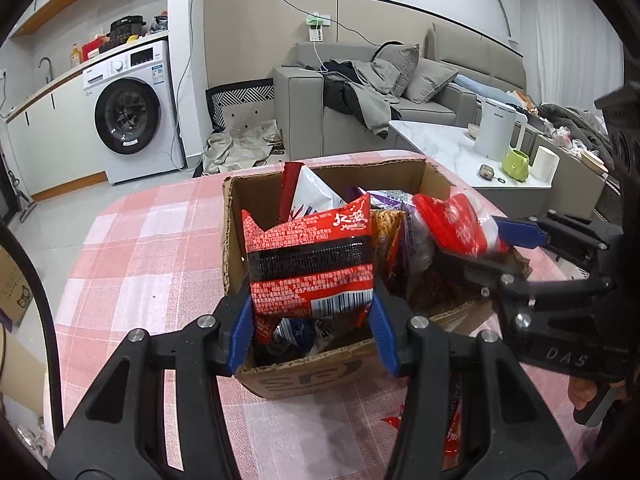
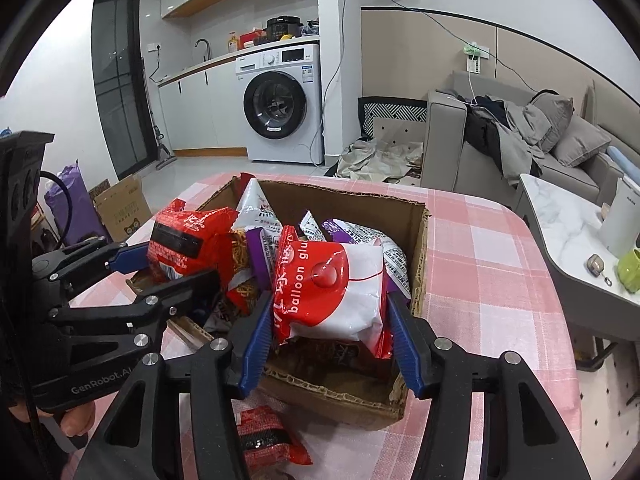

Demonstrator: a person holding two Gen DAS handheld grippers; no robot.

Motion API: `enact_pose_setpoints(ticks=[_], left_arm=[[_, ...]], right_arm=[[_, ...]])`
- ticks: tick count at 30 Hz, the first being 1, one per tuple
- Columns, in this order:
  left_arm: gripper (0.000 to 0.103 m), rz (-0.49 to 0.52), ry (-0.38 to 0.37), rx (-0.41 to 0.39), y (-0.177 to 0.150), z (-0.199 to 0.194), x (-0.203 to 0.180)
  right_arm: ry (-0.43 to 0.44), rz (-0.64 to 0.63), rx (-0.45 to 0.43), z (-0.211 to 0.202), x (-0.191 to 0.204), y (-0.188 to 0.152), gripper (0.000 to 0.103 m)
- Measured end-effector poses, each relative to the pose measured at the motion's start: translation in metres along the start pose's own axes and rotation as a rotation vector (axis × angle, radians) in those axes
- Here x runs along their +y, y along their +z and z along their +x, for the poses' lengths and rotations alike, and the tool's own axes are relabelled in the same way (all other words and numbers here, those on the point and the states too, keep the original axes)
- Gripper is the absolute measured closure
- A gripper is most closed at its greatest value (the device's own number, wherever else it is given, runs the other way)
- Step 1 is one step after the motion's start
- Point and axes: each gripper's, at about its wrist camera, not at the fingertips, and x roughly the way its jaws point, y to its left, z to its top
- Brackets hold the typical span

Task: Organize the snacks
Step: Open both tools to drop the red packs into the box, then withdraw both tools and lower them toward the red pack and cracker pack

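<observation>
The left gripper (image 1: 312, 320) is clamped on a red packet (image 1: 310, 258), held upright over the near-left corner of the box (image 1: 240, 216), long axis roughly vertical. The right gripper (image 2: 332, 338) brackets a red-and-white packet (image 2: 332, 292) above the box's near-right part; whether its pads (image 2: 256, 340) press the packet cannot be told. Both packets lie directly ahead of their jaws and above the box opening, so the coming move is judged to be downward; one more packet (image 2: 268, 440) lies on the table (image 2: 480, 248) before the box, nearer the right gripper.
</observation>
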Motion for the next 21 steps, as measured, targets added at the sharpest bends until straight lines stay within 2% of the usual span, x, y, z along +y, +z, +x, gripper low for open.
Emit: enact_pose_setpoints(ticks=[7, 12, 14, 15, 16, 18, 21], left_arm=[[0.055, 0.018, 0.000, -0.009, -0.001, -0.004, -0.001], [0.053, 0.008, 0.000, -0.016, -0.004, -0.012, 0.003], [0.048, 0.006, 0.006, -0.016, -0.005, -0.016, 0.005], [0.042, 0.006, 0.009, -0.018, -0.006, -0.017, 0.005], [0.032, 0.006, 0.012, -0.021, -0.006, -0.021, 0.005], [0.019, 0.009, 0.026, -0.049, -0.007, -0.028, 0.005], [0.017, 0.015, 0.030, -0.063, -0.010, -0.038, 0.003]], right_arm=[[0.011, -0.002, -0.024, -0.011, 0.000, -0.007, 0.041], [0.017, -0.014, -0.040, -0.020, 0.004, -0.010, 0.031], [0.013, -0.013, -0.052, -0.025, 0.006, -0.013, 0.025], [0.008, -0.010, -0.060, -0.027, 0.007, -0.012, 0.018], [0.010, -0.003, -0.072, -0.030, 0.006, -0.013, 0.015], [0.017, 0.014, -0.082, -0.034, 0.004, -0.014, 0.006], [0.028, 0.039, -0.057, -0.036, -0.001, -0.014, 0.002]])
